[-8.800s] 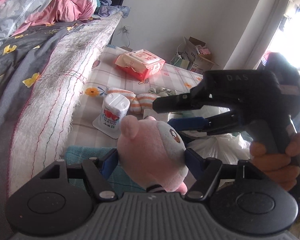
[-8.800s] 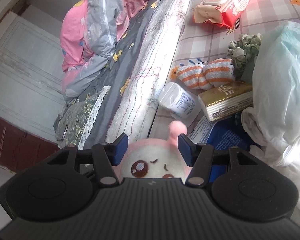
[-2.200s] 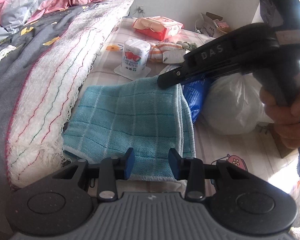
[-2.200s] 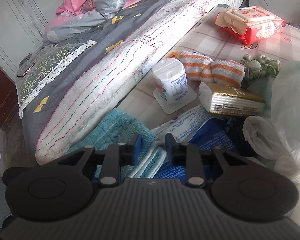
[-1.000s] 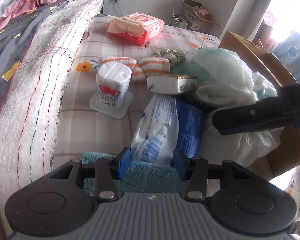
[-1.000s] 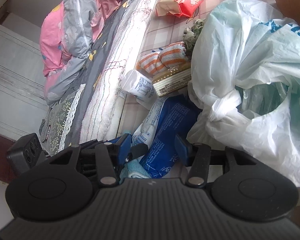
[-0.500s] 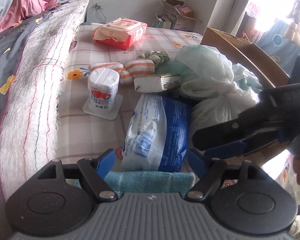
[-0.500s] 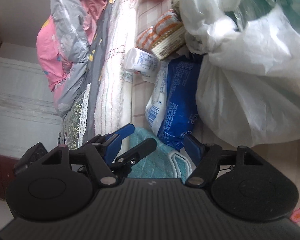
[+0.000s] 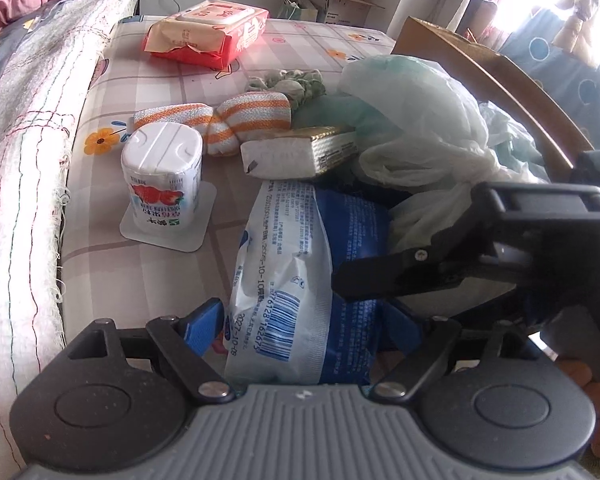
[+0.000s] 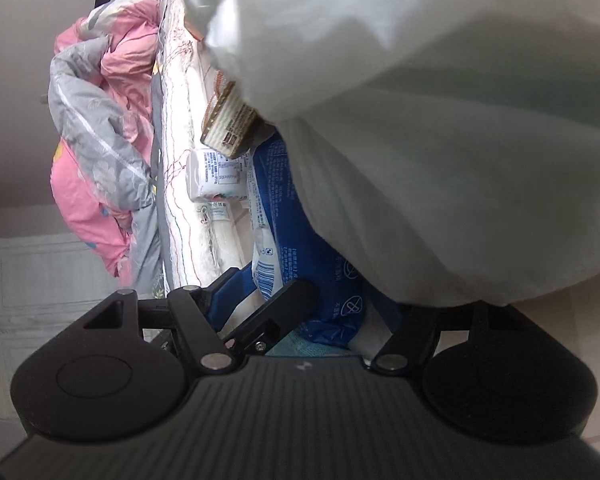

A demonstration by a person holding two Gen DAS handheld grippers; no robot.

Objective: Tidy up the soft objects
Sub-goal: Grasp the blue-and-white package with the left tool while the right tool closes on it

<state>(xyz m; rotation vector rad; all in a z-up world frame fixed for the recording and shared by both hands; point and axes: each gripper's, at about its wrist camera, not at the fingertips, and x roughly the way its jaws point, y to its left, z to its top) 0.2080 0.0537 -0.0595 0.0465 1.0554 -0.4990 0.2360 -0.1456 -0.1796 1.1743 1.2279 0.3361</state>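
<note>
Left gripper (image 9: 306, 318) wide, jaws opening; blue-and-white packet (image 9: 300, 280) lies between its blue pads, pads not seen pressing it. Right gripper (image 10: 306, 308) spread part-way, rolled on its side, reaching in from the right in the left view (image 9: 380, 284); same packet (image 10: 300, 248) and a teal towel (image 10: 300, 346) sit between its fingers, no squeeze visible. Towel shows only as a sliver under the packet's near end, against the gripper body. A hand (image 9: 596, 396) holds the right gripper's handle. Beyond the packet: yoghurt cup (image 9: 162, 176) upside down on the checked mat (image 9: 236, 92); striped socks (image 9: 236, 120) behind it; gold-edged box (image 9: 300, 152) touching the socks; white bag (image 9: 416, 120) to the right, resting on the packet's far end. Red wipes pack (image 9: 208, 32) farther back. Bed edge (image 9: 24, 120) runs along the left.
</note>
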